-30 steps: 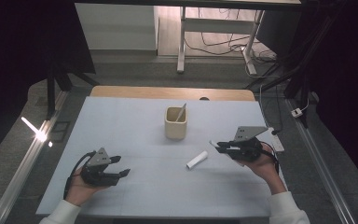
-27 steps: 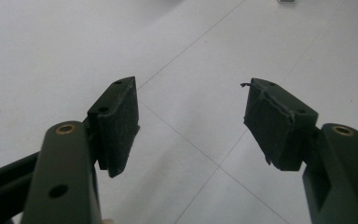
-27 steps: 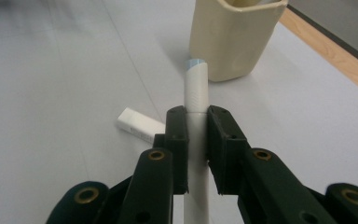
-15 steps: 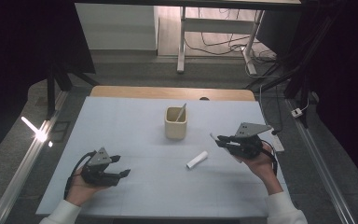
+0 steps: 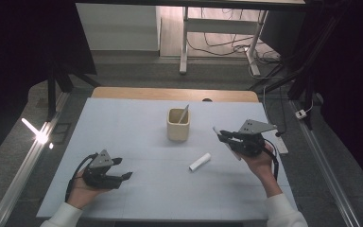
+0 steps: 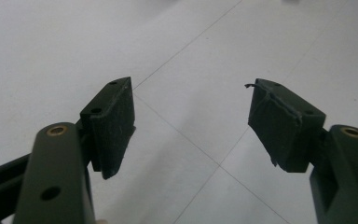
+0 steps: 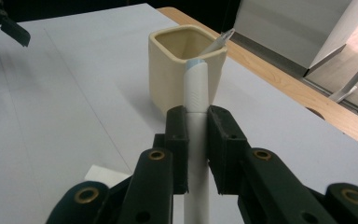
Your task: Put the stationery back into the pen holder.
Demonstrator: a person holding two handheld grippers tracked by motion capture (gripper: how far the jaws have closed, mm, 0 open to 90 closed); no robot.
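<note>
Right gripper (image 7: 196, 140) clamped on a white pen (image 7: 196, 100), seen right of centre in the high view, pen tip aimed toward the cream square cup (image 5: 178, 125) at frame centre. Left gripper (image 6: 193, 123) at lower left, jaws wide apart after just opening further, holding nothing. Pale blue-grey table (image 5: 123, 127), wooden edge beyond, dark room, cables on the floor. Another white cylinder (image 5: 200, 161) lying between cup and right gripper.

White pen (image 7: 196, 121) pointing cupward
</note>
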